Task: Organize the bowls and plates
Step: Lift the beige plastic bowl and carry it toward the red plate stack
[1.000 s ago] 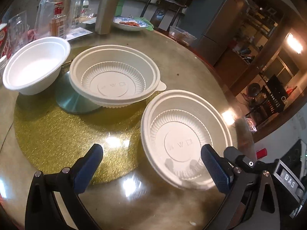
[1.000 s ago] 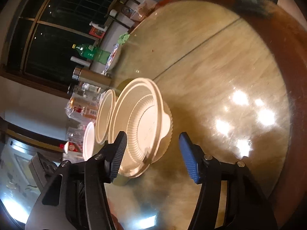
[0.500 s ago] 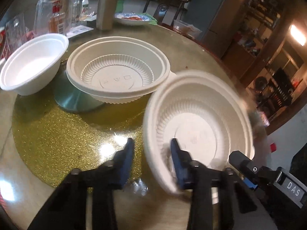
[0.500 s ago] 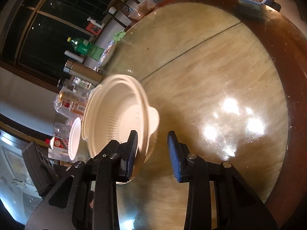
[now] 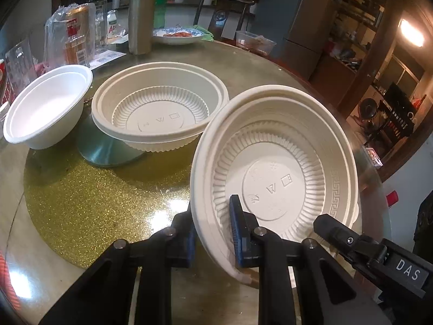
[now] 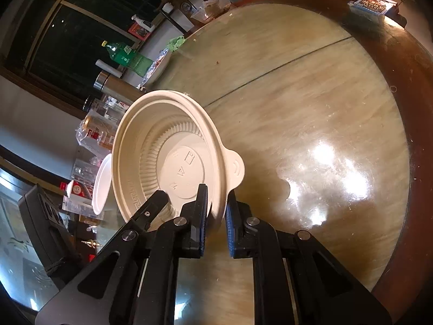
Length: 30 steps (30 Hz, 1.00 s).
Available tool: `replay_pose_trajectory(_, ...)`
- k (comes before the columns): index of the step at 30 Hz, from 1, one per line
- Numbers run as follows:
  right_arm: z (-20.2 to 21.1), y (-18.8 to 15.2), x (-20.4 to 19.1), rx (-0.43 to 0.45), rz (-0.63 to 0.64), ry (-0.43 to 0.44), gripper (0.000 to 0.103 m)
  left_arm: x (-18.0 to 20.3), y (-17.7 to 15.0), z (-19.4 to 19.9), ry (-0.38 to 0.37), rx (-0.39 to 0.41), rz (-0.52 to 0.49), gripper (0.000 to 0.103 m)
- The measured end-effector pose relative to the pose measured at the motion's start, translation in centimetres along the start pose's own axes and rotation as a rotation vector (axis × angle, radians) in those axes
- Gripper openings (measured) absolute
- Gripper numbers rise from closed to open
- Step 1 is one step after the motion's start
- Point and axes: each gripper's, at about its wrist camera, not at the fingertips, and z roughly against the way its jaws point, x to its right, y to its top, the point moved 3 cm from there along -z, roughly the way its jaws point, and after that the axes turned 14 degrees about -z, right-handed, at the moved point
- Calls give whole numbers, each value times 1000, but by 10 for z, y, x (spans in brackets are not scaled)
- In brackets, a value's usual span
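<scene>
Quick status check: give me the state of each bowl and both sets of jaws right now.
Near ribbed bowl: empty, tilted, rim pinched on two sides.
Middle ribbed bowl: empty, upright on the table.
White bowl: empty, leaning.
Left gripper: jaws just closed on near bowl's rim.
Right gripper: jaws just closed on its rim.

Cream ribbed bowl (image 5: 273,168) — tilted, lifted

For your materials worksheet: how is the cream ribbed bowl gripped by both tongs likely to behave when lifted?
The cream ribbed bowl looks thin moulded plastic, so probably light. Pinched only at its rim by the left tongs and right tongs, it may flex. Its glossy wall could slip.
</scene>
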Motion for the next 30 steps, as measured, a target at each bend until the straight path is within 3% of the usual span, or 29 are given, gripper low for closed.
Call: replay_pose_trajectory(30, 3, -3, -2, 13, 17, 10, 11, 3, 0, 2, 30, 15, -26, 18)
